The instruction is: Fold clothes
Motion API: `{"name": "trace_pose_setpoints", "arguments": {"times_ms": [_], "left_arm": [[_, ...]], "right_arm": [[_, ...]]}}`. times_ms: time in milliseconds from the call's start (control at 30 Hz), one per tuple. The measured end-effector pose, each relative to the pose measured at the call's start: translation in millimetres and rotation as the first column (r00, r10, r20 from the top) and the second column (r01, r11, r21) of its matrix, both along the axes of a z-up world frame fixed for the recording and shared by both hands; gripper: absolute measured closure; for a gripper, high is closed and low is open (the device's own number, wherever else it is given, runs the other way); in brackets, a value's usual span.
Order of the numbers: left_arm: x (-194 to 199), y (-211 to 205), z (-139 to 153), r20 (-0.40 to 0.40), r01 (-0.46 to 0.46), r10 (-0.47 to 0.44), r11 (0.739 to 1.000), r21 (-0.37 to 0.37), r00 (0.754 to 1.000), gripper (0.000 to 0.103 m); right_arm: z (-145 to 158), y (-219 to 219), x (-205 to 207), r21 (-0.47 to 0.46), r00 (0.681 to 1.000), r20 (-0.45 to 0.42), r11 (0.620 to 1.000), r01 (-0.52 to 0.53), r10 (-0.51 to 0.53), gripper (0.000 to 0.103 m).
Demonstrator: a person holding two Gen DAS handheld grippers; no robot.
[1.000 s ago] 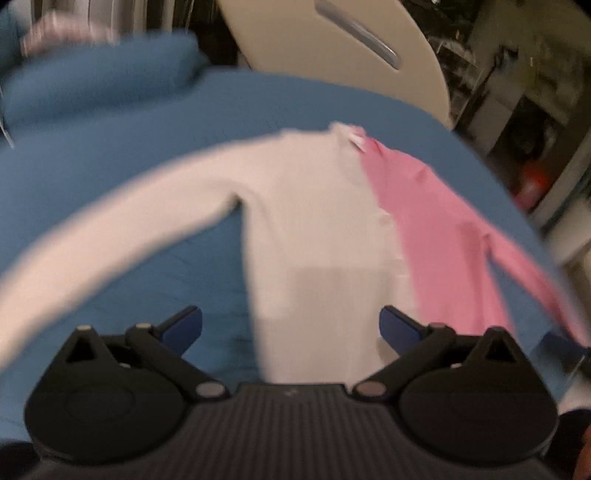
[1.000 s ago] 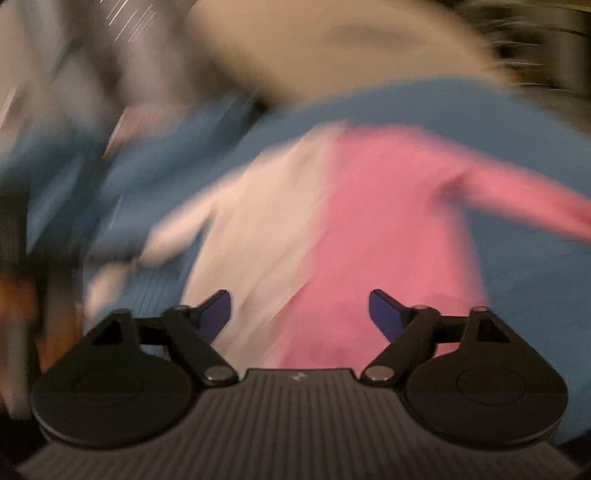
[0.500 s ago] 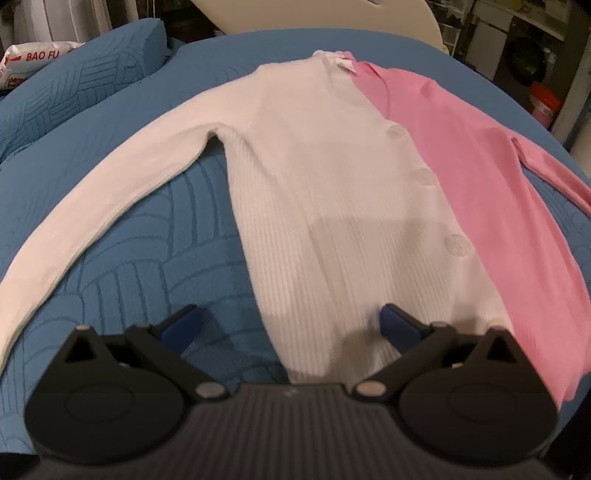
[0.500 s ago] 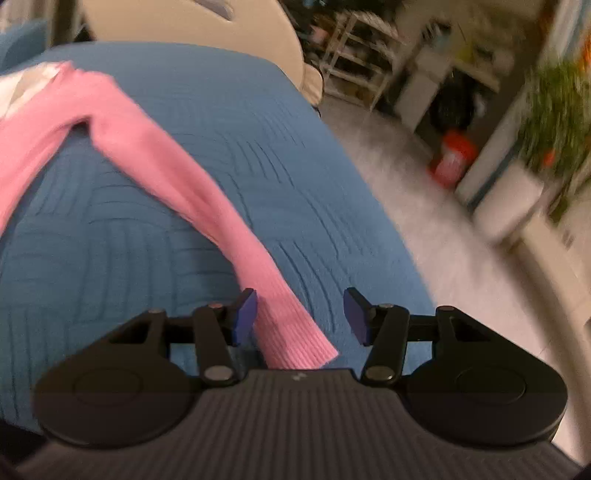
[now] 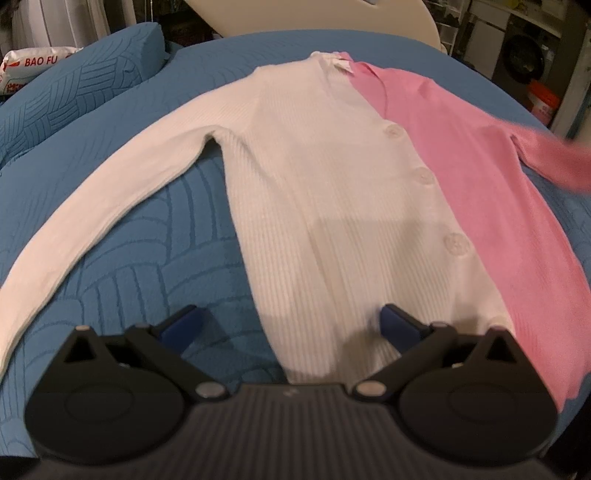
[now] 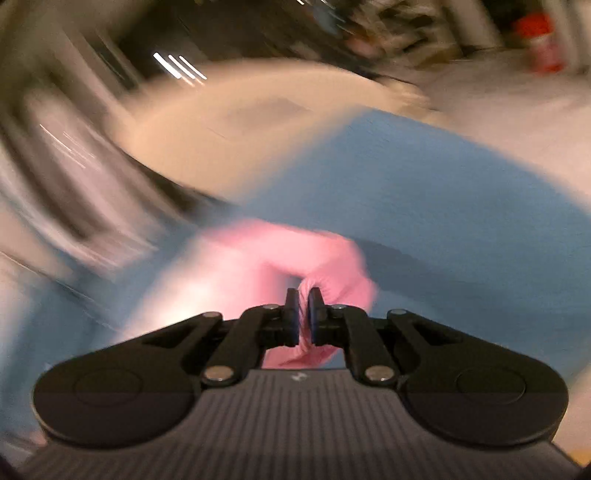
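Note:
A half-white, half-pink buttoned cardigan [image 5: 343,192] lies flat on the blue bedspread [image 5: 122,258], its white sleeve [image 5: 110,206] stretched out to the left. My left gripper [image 5: 291,325] is open and empty, hovering over the white hem. My right gripper [image 6: 303,314] is shut on the pink sleeve [image 6: 325,266] and holds its cuff lifted off the bed; that view is heavily blurred. The lifted pink sleeve also shows blurred at the right edge of the left wrist view [image 5: 554,155].
A blue pillow [image 5: 81,81] and a white bag with red lettering [image 5: 33,62] lie at the back left. A beige headboard [image 5: 332,18] stands behind the bed. Shelves and an orange container [image 5: 541,101] stand off the right side.
My right gripper has closed on the pink sleeve cuff and swung it up and inward fast. The left gripper has stayed open over the white hem.

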State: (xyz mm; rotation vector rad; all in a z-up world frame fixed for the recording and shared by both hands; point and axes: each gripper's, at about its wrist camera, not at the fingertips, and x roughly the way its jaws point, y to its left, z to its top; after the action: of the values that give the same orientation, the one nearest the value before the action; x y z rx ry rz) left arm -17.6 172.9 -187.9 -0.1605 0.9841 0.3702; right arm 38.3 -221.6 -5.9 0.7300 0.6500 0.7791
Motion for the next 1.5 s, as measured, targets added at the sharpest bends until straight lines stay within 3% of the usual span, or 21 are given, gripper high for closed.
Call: {"name": "trace_pose_setpoints", "arguments": {"times_ms": [133, 233, 300, 333, 400, 433, 467, 533, 600, 700, 800, 933, 1000, 1100, 1167, 1233, 1267, 1300, 1367, 1433, 1500], "left_arm": [[-1, -1, 0, 0.002, 0.0, 0.0, 1.0, 0.002, 1.0, 0.0], [-3, -2, 0, 0.006, 0.005, -0.005, 1.0, 0.008, 1.0, 0.0], [-4, -2, -1, 0.008, 0.008, -0.008, 1.0, 0.01, 1.0, 0.0], [-5, -2, -1, 0.009, 0.009, -0.009, 1.0, 0.012, 1.0, 0.0], [-4, -2, -1, 0.006, 0.008, -0.008, 1.0, 0.011, 1.0, 0.0], [-4, -2, -1, 0.006, 0.007, -0.007, 1.0, 0.011, 1.0, 0.0], [-4, -2, -1, 0.005, 0.006, -0.006, 1.0, 0.012, 1.0, 0.0], [-3, -3, -1, 0.006, 0.006, -0.006, 1.0, 0.015, 1.0, 0.0], [-4, -3, -1, 0.007, 0.007, -0.007, 1.0, 0.018, 1.0, 0.0], [-5, -2, -1, 0.008, 0.009, -0.009, 1.0, 0.017, 1.0, 0.0], [-5, -1, 0, 0.002, 0.015, -0.015, 1.0, 0.012, 1.0, 0.0], [-7, 7, 16, -0.007, 0.054, -0.054, 0.998, 0.018, 0.999, 0.002], [-20, 10, 36, 0.025, 0.058, -0.061, 0.993, 0.104, 0.998, 0.001], [-53, 18, 74, 0.068, 0.069, -0.098, 0.939, 0.336, 0.993, 0.0], [-75, 31, 78, -0.024, 0.095, -0.098, 0.822, 0.562, 0.995, 0.0], [-88, 45, 63, -0.151, 0.171, -0.094, 0.726, 0.666, 0.984, 0.001], [-93, 52, 56, -0.199, 0.205, -0.089, 0.692, 0.693, 0.976, 0.005], [-98, 61, 48, -0.238, 0.228, -0.081, 0.685, 0.692, 0.968, 0.011], [-113, 88, 33, -0.313, 0.252, -0.054, 0.728, 0.637, 0.948, 0.029], [-124, 116, 33, -0.269, 0.161, -0.022, 0.848, 0.505, 0.963, 0.034], [-128, 135, 28, -0.253, 0.115, -0.019, 0.922, 0.37, 0.967, 0.06]], "right_arm": [[-20, 13, 6, 0.118, 0.981, -0.186, 0.993, -0.027, 0.049, 0.093], [-76, 23, 25, -0.16, 0.877, -0.475, 0.987, -0.002, -0.076, 0.092], [-99, 25, 29, -0.292, 0.799, -0.58, 0.956, -0.022, -0.159, 0.091], [-97, 25, 27, -0.325, 0.803, -0.567, 0.946, -0.011, -0.185, 0.088], [-86, 25, 20, -0.371, 0.831, -0.506, 0.928, 0.033, -0.232, 0.065], [-76, 27, 15, -0.438, 0.858, -0.429, 0.896, 0.078, -0.284, 0.043], [-64, 30, 9, -0.517, 0.883, -0.322, 0.845, 0.139, -0.342, 0.037], [-53, 42, -2, -0.596, 0.924, -0.157, 0.78, 0.192, -0.348, 0.037], [-55, 66, 4, -0.596, 0.975, -0.144, 0.801, 0.053, -0.172, 0.038], [-69, 94, 20, -0.629, 0.975, -0.216, 0.77, -0.107, -0.042, 0.038], [-73, 106, 39, -0.677, 0.981, -0.172, 0.735, -0.051, -0.09, 0.037], [-70, 124, 35, -0.531, 0.989, -0.113, 0.847, 0.016, -0.09, 0.038], [-74, 144, 18, -0.501, 0.996, -0.06, 0.865, 0.034, -0.073, 0.037], [-77, 170, 5, -0.512, 1.0, 0.014, 0.859, -0.006, 0.016, 0.038], [-86, 177, -3, -0.539, 0.994, 0.01, 0.838, -0.084, 0.106, 0.038], [-90, 185, -3, -0.57, 0.991, 0.008, 0.814, -0.108, 0.137, 0.038], [-91, 191, -2, -0.586, 0.989, 0.008, 0.802, -0.117, 0.15, 0.038], [-90, 191, -2, -0.585, 0.988, 0.007, 0.802, -0.12, 0.153, 0.038], [-87, 183, 0, -0.564, 0.99, -0.002, 0.817, -0.119, 0.143, 0.038], [-84, 171, -3, -0.549, 0.992, -0.017, 0.828, -0.113, 0.124, 0.038], [-89, 172, 2, -0.539, 0.993, -0.038, 0.835, -0.113, 0.11, 0.038]]}}
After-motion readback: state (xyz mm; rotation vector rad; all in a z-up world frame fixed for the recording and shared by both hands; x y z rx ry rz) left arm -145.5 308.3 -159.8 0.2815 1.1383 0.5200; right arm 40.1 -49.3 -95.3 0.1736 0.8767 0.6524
